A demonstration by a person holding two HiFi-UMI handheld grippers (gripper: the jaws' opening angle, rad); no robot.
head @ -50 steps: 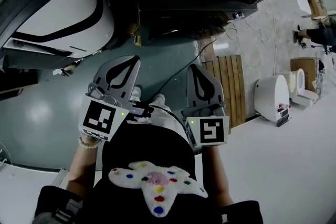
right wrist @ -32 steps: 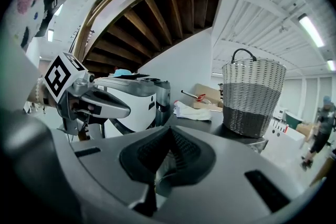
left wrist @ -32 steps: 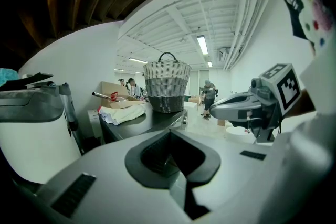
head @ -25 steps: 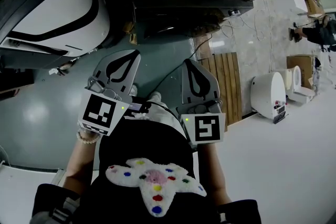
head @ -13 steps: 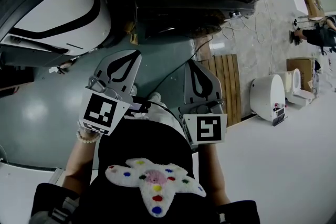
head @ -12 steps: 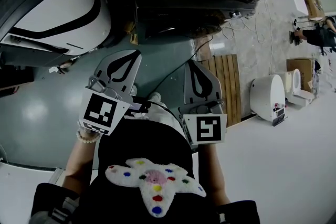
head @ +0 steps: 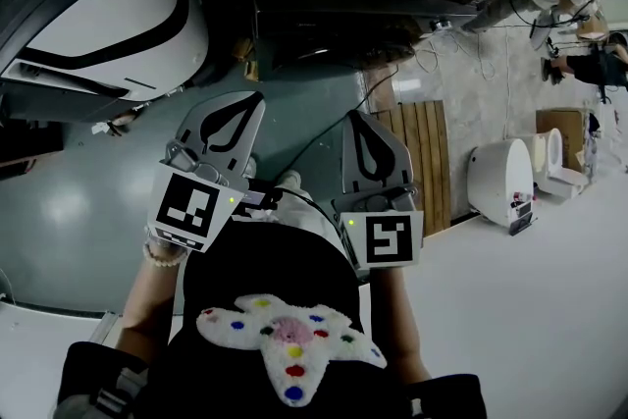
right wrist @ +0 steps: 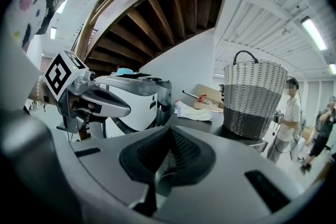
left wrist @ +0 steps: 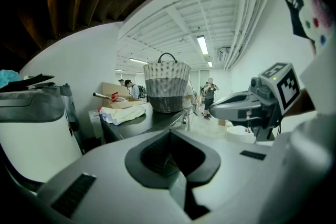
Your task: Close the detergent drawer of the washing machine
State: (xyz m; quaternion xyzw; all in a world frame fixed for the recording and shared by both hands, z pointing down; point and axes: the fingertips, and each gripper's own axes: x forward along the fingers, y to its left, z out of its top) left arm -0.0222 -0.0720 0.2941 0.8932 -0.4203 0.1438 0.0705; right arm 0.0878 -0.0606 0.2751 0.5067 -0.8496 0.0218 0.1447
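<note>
Grey floor (head: pixel 78 211), rounded white machine (head: pixel 108 5) — curved black band across it

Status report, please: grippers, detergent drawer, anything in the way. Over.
Left gripper shut, empty; right gripper shut, empty. Detergent drawer not made out in any view. Wicker basket and white cloth on dark counter ahead.

head: overhead, steeply down | gripper views: low, near-level, along jaws — both share wicker basket (left wrist: pixel 167 86)
</note>
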